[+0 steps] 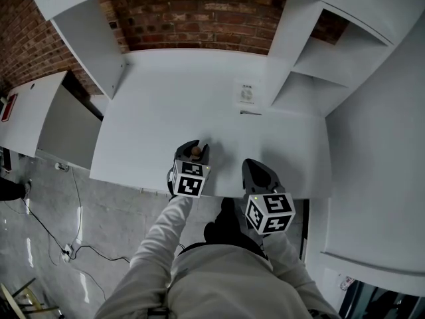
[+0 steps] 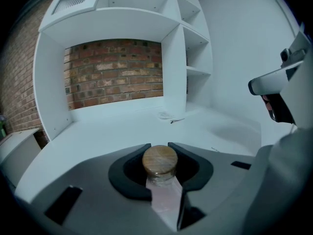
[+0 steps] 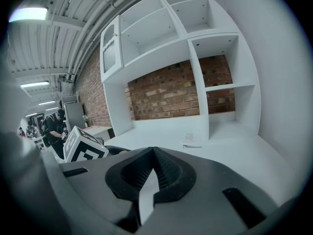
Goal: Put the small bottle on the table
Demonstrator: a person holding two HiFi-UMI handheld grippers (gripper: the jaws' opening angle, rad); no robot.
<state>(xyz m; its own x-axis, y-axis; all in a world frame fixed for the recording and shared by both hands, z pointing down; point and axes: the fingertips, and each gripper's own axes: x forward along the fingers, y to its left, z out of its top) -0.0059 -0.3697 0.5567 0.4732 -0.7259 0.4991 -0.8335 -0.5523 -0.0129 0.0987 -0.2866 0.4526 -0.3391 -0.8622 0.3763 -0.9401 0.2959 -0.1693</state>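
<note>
The small bottle [image 1: 196, 152], clear glass with a round wooden lid [image 2: 160, 159], stands upright between the jaws of my left gripper [image 1: 199, 143]. The jaws curve round it and hold its glass body, with the lid sitting in the hollow between them. It is just above the white table [image 1: 159, 125], near the front edge. To the right, my right gripper [image 1: 249, 163] hangs over the same edge, shut with nothing in it. In the right gripper view its tips [image 3: 153, 150] meet.
A small printed sheet [image 1: 247, 94] and a thin dark item [image 1: 251, 113] lie at the table's back right. White shelf compartments [image 1: 312, 78] rise on the right and a brick wall [image 1: 199, 18] closes the back. A low white cabinet [image 1: 40, 111] stands to the left.
</note>
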